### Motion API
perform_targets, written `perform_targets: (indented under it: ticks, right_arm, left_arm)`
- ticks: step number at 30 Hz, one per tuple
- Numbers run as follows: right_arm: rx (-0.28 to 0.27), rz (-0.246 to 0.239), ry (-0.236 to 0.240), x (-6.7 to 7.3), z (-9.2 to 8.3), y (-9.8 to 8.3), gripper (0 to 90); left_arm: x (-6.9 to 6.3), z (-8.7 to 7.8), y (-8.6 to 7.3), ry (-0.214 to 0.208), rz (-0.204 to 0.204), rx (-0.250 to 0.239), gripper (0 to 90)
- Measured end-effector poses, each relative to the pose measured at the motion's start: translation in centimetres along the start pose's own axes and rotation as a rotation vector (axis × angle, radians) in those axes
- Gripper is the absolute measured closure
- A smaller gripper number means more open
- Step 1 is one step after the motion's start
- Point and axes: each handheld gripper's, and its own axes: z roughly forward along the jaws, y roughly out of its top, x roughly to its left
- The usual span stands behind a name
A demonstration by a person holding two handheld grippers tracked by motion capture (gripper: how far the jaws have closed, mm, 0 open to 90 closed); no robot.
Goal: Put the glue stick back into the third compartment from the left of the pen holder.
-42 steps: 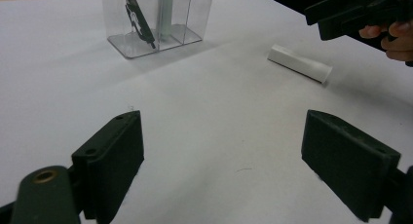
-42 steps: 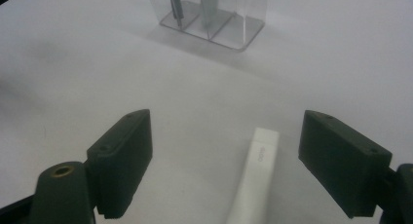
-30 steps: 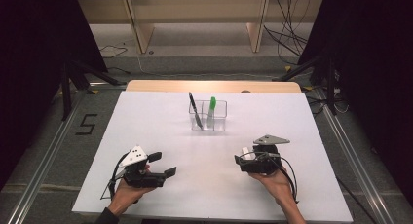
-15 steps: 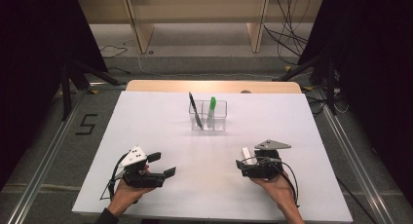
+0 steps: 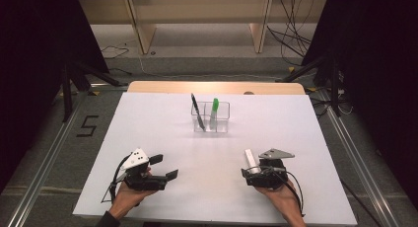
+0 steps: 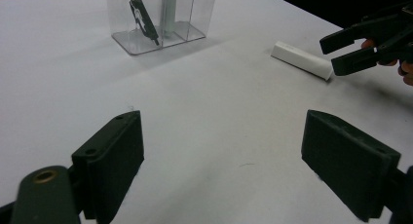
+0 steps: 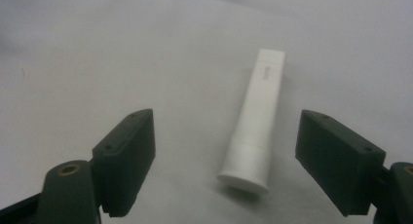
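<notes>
While both tools point(image 5: 165, 168) point(image 5: 250, 170) gape open, the white table point(image 5: 162, 133) — dark room around — bears a tube point(image 7: 256, 121).

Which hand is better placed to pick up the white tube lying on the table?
Right. The white tube lies between the open right tongs. The left tongs, also open, sit well away across the table.

Left gripper point(image 5: 165, 168) and right gripper point(image 5: 245, 171), each held low in one hand, jaws spread wide, well apart.
</notes>
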Motion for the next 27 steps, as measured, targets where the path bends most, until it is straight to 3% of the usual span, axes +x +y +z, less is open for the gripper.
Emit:
perform_targets:
  ticks: [10, 27]
  right_arm:
    - [0.003, 0.021, -0.023, -0.5, 0.0, -1.0, 30.9]
    - [0.014, -0.035, -0.08, 0.3, 1.3, -1.6, 46.9]
  left_arm:
    - [-0.1, 0.0, -0.1, 0.0, 0.004, -0.001, 15.0]
    - [-0.3, 0.1, -0.1, -0.007, 0.017, 0.011, 15.0]
